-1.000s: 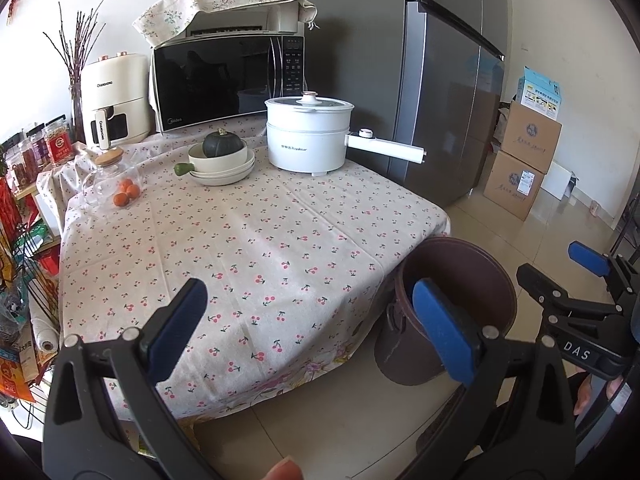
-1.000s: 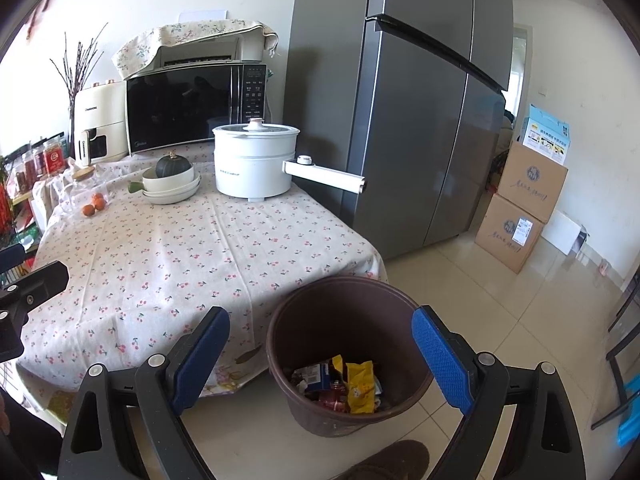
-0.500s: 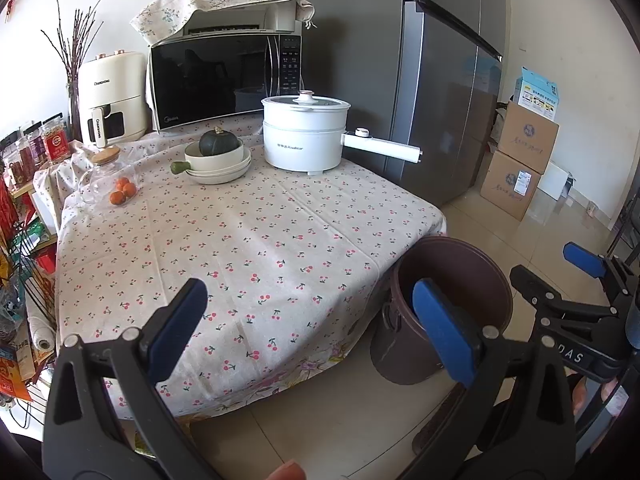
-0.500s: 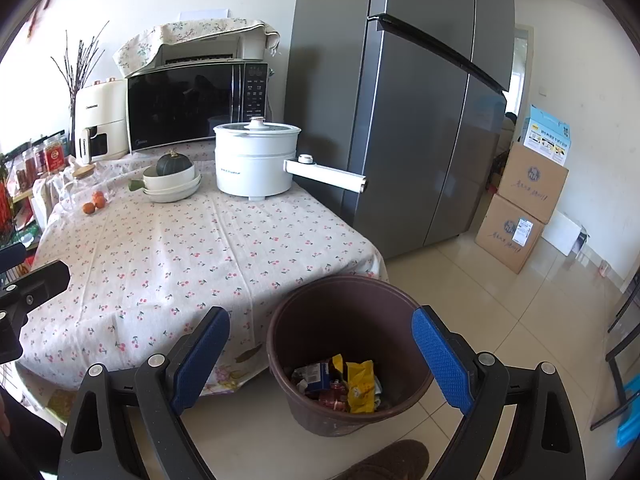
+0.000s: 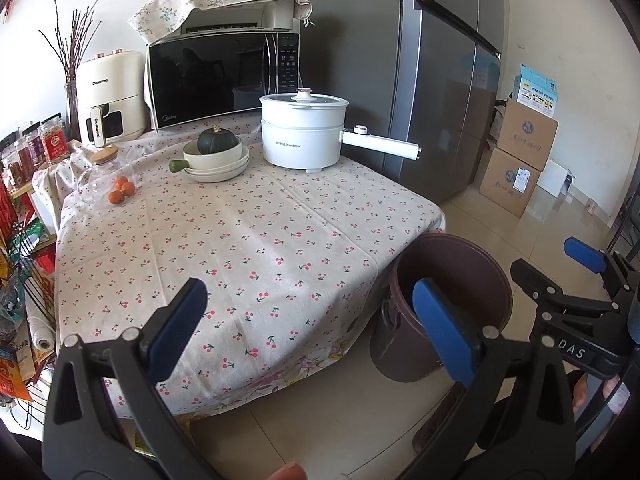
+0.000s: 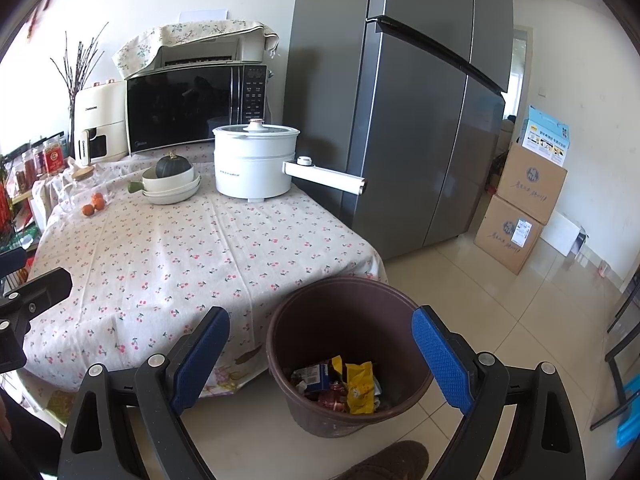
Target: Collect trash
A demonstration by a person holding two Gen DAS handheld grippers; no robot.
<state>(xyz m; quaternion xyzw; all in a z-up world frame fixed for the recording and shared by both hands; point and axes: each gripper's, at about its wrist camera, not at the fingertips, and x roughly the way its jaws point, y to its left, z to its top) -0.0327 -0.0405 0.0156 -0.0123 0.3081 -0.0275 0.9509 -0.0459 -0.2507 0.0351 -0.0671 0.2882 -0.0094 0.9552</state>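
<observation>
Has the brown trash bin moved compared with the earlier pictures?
No. The brown trash bin stands by the same table corner as before.

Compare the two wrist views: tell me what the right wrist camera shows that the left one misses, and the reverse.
Only the right wrist view looks down into the brown bin and shows the trash at its bottom: a yellow wrapper and other packets. A slipper toe also shows at the lower edge.

Only the left wrist view shows the right gripper from the side, beyond the bin, and a fingertip at the bottom edge.

Both show the cherry-print tablecloth, white pot, microwave, fridge and boxes. Both grippers' jaws stand open and empty.
</observation>
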